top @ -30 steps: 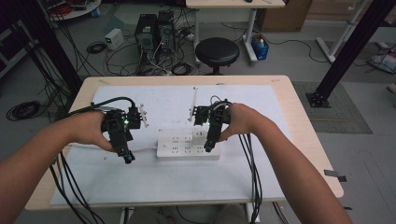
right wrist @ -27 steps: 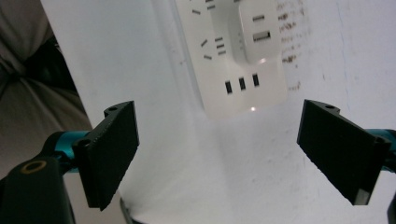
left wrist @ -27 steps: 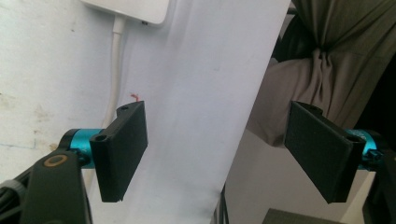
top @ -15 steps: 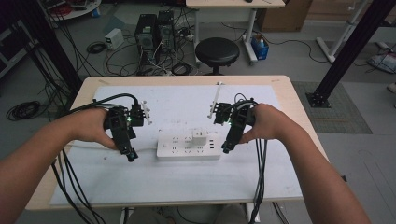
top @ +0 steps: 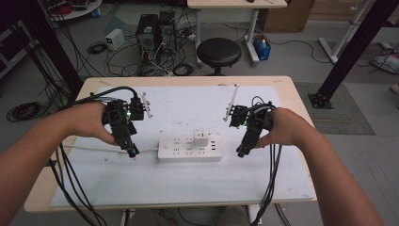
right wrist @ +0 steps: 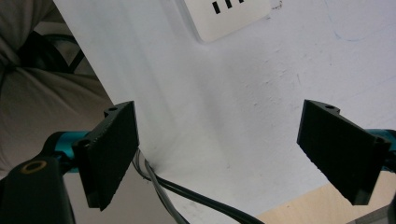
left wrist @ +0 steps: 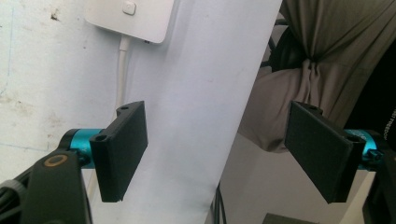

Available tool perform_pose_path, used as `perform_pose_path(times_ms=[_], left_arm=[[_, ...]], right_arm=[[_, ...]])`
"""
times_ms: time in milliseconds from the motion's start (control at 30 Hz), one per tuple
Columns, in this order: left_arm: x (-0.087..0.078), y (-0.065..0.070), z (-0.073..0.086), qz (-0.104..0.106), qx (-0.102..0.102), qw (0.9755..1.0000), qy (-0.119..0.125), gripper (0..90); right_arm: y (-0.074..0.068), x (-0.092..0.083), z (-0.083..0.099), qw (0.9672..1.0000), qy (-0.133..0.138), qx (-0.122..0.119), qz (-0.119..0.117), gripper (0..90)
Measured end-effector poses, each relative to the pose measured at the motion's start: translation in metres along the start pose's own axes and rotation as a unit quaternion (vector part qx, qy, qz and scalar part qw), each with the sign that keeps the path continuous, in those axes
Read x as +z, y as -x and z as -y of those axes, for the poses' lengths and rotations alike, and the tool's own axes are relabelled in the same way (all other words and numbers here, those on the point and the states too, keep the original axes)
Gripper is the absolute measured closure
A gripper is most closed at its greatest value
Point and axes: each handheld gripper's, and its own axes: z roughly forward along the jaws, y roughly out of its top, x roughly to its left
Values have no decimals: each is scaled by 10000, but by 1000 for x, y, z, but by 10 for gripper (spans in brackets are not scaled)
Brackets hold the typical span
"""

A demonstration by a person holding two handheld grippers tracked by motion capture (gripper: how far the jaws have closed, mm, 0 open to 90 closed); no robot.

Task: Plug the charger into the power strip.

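— On the white sheet (top: 188,188) covering the table (top: 291,94), where does the power strip (top: 189,147) lie?

— Midway across the sheet, lengthwise from side to side. A white charger (top: 201,138) stands plugged into the strip's upper row, and the strip's white cord (top: 94,149) runs off from its left end.

— Where is the left gripper (top: 132,151) relative to the strip?

— Just beside the strip's left end, tips pointing down at the sheet over the cord. In the left gripper view its jaws stand spread wide with nothing between them; the strip's corner with its switch (left wrist: 128,7) sits ahead of them.

— And the right gripper (top: 240,152)?

— Near the strip's right end, apart from it, tilted down toward the sheet. In the right gripper view its jaws also stand wide apart and empty, with the strip's end and three slots (right wrist: 229,5) ahead, and dark cables (right wrist: 187,193) below.

— Does either tool touch the strip?

— No, both are clear of it.
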Motion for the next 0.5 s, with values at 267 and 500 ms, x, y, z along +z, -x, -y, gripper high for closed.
perform_pose_path(times_ms=[267,500], left_arm=[[4,0,-1,-29,24,10000,-34,219],[3,1,-1,-41,39,10000,-41,219]], right_arm=[[0,5,-2,10000,-69,-9,-24,124],[-2,5,-2,10000,-73,23,-22,124]])
